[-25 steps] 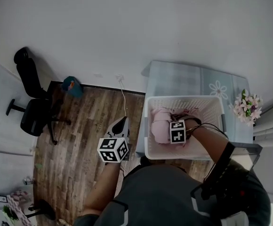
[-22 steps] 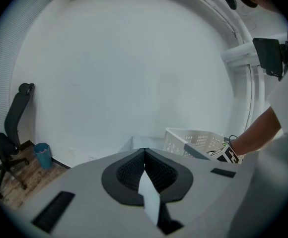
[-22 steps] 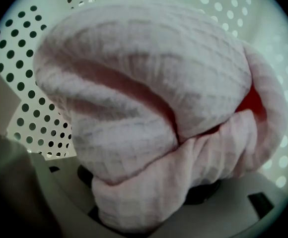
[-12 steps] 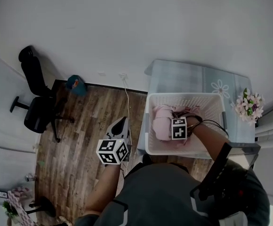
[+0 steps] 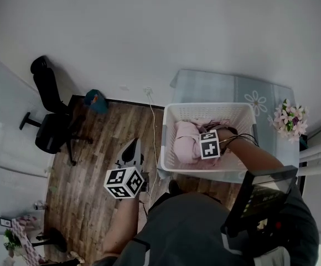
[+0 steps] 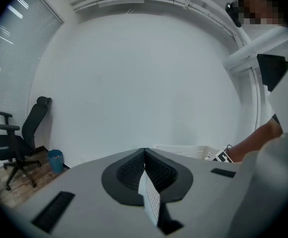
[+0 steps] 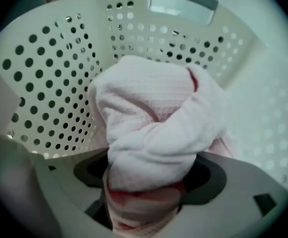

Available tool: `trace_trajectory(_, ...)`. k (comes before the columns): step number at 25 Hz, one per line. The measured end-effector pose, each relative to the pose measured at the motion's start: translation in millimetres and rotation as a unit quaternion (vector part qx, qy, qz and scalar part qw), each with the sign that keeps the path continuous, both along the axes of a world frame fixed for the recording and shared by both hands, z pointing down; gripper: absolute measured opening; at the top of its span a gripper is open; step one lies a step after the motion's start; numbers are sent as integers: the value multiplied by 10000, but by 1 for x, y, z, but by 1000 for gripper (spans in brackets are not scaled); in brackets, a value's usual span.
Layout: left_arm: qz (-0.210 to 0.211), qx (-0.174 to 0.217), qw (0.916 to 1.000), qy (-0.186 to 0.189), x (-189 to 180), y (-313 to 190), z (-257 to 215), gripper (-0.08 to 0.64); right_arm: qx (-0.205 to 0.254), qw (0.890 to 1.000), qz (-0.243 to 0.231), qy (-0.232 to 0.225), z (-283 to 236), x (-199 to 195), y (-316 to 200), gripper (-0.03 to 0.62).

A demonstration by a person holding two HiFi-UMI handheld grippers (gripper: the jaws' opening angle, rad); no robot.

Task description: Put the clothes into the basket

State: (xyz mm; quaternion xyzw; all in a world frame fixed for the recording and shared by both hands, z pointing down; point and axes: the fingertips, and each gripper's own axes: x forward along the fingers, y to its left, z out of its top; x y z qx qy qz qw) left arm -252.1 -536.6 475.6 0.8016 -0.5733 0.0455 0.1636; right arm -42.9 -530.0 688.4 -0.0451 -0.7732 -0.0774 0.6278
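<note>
- Basket (image 5: 205, 108): white, perforated walls, stands on bench (image 5: 260, 90), near flowers (image 5: 286, 121).
- Cloth (image 7: 149, 118): pink waffle-knit bundle, already inside basket, lying toward its left half in the head view.
- R gripper (image 7: 151, 180): points steeply down into basket. Jaws have just been opening and stand wide. Cloth bunches up between them, but the pads don't look to be pressing on it. Reads as a release.
- L gripper (image 6: 144, 152): out over the wood floor to the left of basket, pointing about level at the wall. Jaws together, nothing held.
- Handling (judgement): cloth is light, soft and floppy. No breakage risk and it won't slip much, thanks to the textured knit.
- It will sag and trail if pinched at an edge, and the knit may snag on the jaws when pulling away.
- Best hold: a thick fold or the bunched middle, so the whole piece lifts together and clears the rim.
- No other clothes are visible outside basket in these views.
</note>
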Motion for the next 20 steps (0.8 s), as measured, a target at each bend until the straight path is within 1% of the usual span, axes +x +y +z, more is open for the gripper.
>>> trace_trajectory(3, -139, 113, 9998, 13, 2, 17, -11, 11, 91, 9996, 96, -265, -31, 1, 1, 399)
trace_trajectory(5, -191, 184, 9996, 50, 5, 27, -18, 11, 348, 9979, 106, -544, -59, -1, 0, 399)
trace_trajectory(6, -136, 236, 9996, 47, 11, 31, -22, 11, 513, 9959, 127, -731, -74, -2, -2, 399)
trace_trajectory(9, 233, 424, 9988, -99, 37, 45, -35, 11, 904, 9868, 356, -1299, -119, 0, -4, 399)
trace_trajectory(12, 355, 497, 9980, -142, 57, 59, -43, 11, 1282, 9729, 622, -1818, -157, 5, -5, 399)
trace_trajectory(15, 436, 571, 9974, -64, 71, 73, -51, 9, 2100, 9517, 896, -2053, -191, 20, -11, 397)
trace_trajectory(16, 472, 604, 9970, -47, 74, 79, -54, 11, 2282, 9456, 979, -2104, -200, 26, -11, 396)
trace_trajectory(17, 488, 629, 9968, -42, 77, 84, -56, 9, 2319, 9413, 1072, -2208, -208, 30, -7, 394)
trace_trajectory(18, 485, 638, 9968, -60, 79, 90, -57, 10, 2246, 9373, 1196, -2383, -216, 32, -2, 390)
trace_trajectory(20, 458, 615, 9970, -100, 82, 100, -59, 9, 2037, 9258, 1507, -2806, -232, 37, 10, 352)
